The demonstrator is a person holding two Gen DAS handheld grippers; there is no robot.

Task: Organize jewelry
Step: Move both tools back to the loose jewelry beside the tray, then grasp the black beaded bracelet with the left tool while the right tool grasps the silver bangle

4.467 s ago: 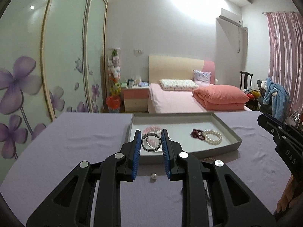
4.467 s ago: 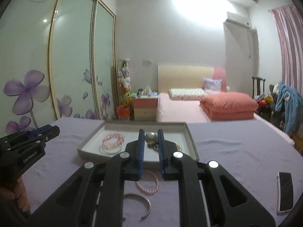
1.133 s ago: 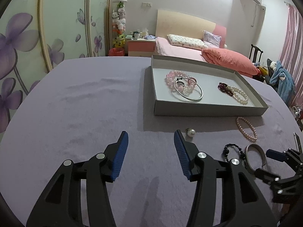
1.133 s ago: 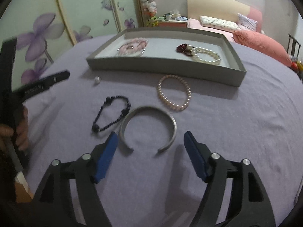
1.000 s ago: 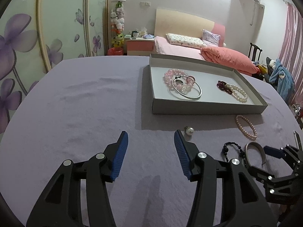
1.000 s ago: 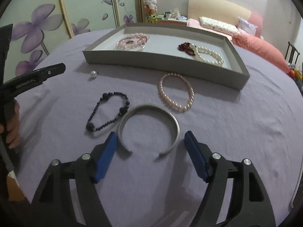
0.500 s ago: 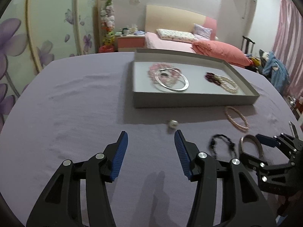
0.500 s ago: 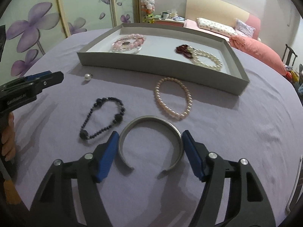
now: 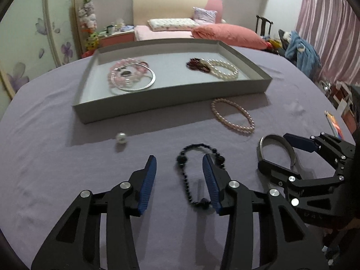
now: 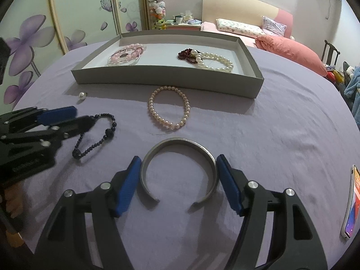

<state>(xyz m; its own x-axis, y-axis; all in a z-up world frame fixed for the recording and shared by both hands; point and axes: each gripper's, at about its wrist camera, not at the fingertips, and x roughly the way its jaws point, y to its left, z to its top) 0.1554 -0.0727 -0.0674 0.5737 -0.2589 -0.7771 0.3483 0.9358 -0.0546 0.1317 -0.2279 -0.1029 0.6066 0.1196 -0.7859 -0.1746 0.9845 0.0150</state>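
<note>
A grey tray (image 9: pixel 144 105) (image 10: pixel 157 76) holds pink beads with a silver bangle (image 9: pixel 132 78), dark red beads and a white pearl bracelet (image 10: pixel 213 64). On the purple cloth lie a pearl bracelet (image 9: pixel 232 117) (image 10: pixel 168 110), a black bead bracelet (image 9: pixel 193 173) (image 10: pixel 96 135), a silver open cuff (image 10: pixel 178 171) (image 9: pixel 276 148) and a loose pearl (image 9: pixel 121 137) (image 10: pixel 82 95). My left gripper (image 9: pixel 178 164) is open, its jaws straddling the black bracelet. My right gripper (image 10: pixel 178 168) is open, its jaws on either side of the cuff, close to it.
A phone (image 10: pixel 352 202) lies at the table's right edge. A bed with pink bedding (image 10: pixel 270 38) and flower-printed wardrobe doors (image 10: pixel 29 36) stand behind the table.
My left gripper has moved right and forward onto the black bracelet. My right gripper has closed in low around the cuff. Both were shut 4.5 s ago and stand open now.
</note>
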